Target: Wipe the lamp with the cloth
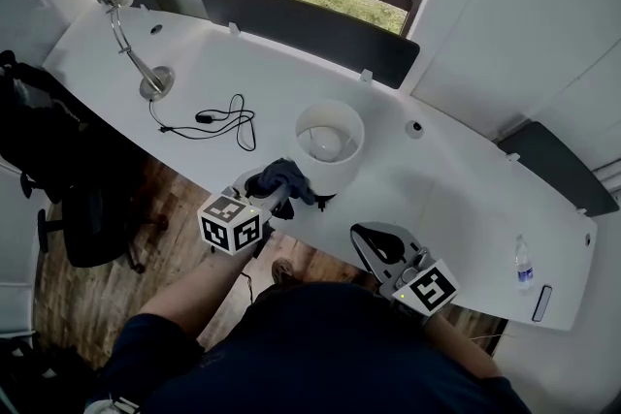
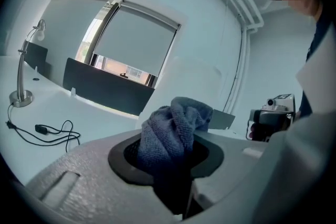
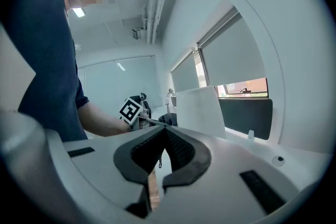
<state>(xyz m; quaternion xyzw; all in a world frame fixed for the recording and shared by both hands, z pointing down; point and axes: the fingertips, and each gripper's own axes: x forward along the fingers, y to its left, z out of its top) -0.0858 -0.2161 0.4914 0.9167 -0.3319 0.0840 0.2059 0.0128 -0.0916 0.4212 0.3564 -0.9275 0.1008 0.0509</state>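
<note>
The lamp's white cylindrical shade (image 1: 330, 143) stands near the desk's front edge, open at the top. A crumpled blue cloth (image 1: 287, 175) touches its lower left side. My left gripper (image 1: 268, 187) is shut on that cloth. In the left gripper view the cloth (image 2: 176, 131) bulges up out of the jaws, with the shade (image 2: 191, 81) right behind it. My right gripper (image 1: 380, 249) hovers off the desk's front edge, right of the shade, shut with nothing in it. The right gripper view shows its pads (image 3: 181, 150) meeting, and the shade (image 3: 202, 110) ahead.
A chrome gooseneck lamp (image 1: 136, 63) stands at the far left of the white desk (image 1: 456, 179), its black cable (image 1: 218, 123) coiled beside it. Dark divider panels (image 1: 301, 24) line the back edge. A water bottle (image 1: 524, 262) sits far right. A black chair (image 1: 58, 170) stands left.
</note>
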